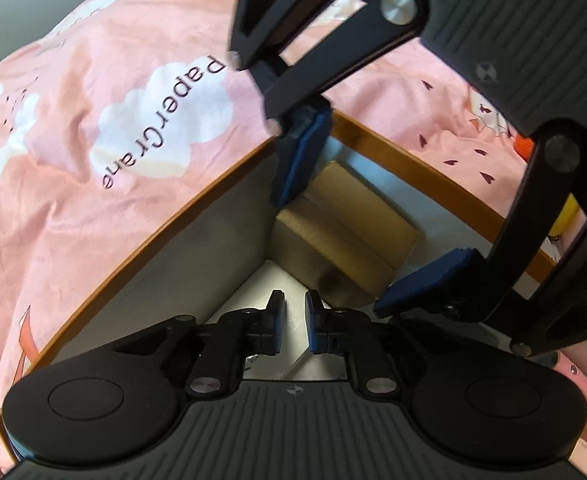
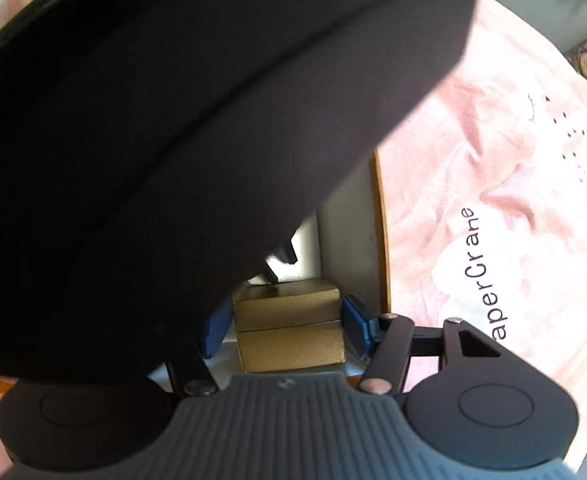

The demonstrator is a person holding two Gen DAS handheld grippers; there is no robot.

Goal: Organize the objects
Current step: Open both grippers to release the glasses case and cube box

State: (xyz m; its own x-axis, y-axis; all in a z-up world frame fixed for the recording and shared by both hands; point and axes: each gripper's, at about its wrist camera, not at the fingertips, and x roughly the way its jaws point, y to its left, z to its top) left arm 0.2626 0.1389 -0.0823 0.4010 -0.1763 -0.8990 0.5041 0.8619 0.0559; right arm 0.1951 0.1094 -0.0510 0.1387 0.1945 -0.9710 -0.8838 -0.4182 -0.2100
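- Golden-brown box (image 2: 289, 326) sits inside a wooden-rimmed container (image 1: 413, 152) with pale walls, which lies on a pink "PaperCrane" bedcover (image 1: 93, 120).
- Right tongs (image 2: 289, 328) are spread around the box, one blue pad on each side; whether the pads touch it cannot be told.
- Left tongs (image 1: 294, 322) are pressed nearly together over a whitish flat thing (image 1: 277, 280) beside the box, pinching nothing visible.
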